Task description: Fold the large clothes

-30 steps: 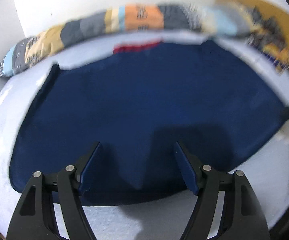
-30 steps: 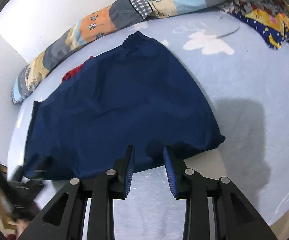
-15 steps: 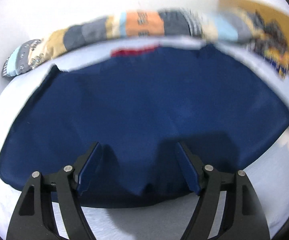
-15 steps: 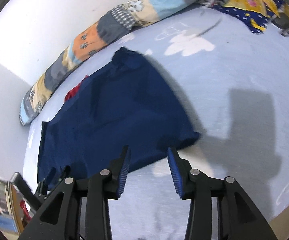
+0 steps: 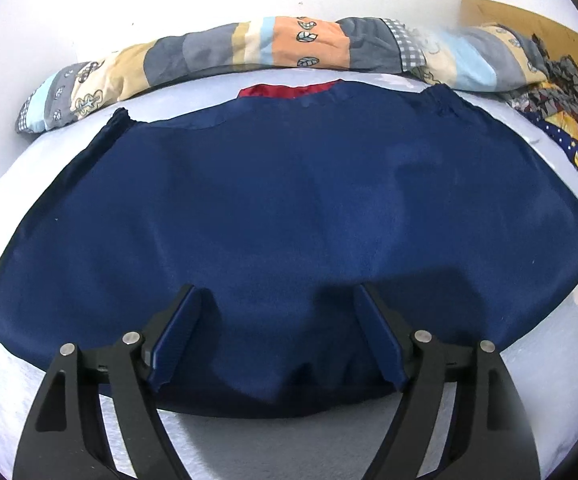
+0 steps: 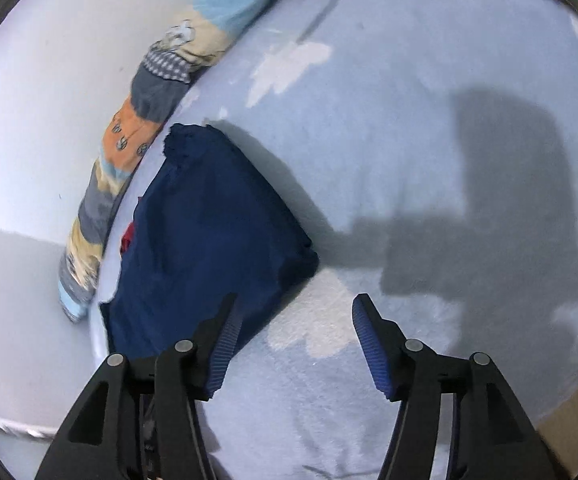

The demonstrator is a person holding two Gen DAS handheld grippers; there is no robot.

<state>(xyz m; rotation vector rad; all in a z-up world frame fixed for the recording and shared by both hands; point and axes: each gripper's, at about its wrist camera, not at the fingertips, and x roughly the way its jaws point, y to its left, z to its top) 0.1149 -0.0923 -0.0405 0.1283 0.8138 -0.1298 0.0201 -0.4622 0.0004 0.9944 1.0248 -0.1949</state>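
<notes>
A large navy blue garment (image 5: 289, 216) lies spread flat on the pale blue bed sheet (image 5: 269, 448), with a red lining (image 5: 285, 91) showing at its far edge. My left gripper (image 5: 277, 300) is open, its jaws wide apart just above the garment's near edge, holding nothing. In the right wrist view the garment (image 6: 209, 240) lies to the left. My right gripper (image 6: 295, 306) is open and empty above the sheet (image 6: 389, 140), just right of the garment's near corner.
A long patchwork bolster (image 5: 249, 52) lies along the white wall behind the garment; it also shows in the right wrist view (image 6: 137, 136). A crumpled patterned cloth (image 5: 561, 108) sits at the far right by a brown board (image 5: 529, 20). The bed's edge shows at lower right (image 6: 569, 424).
My right gripper has opened wide and swung to the right, off the garment's corner. My left gripper stays open and has settled over the garment's near edge.
</notes>
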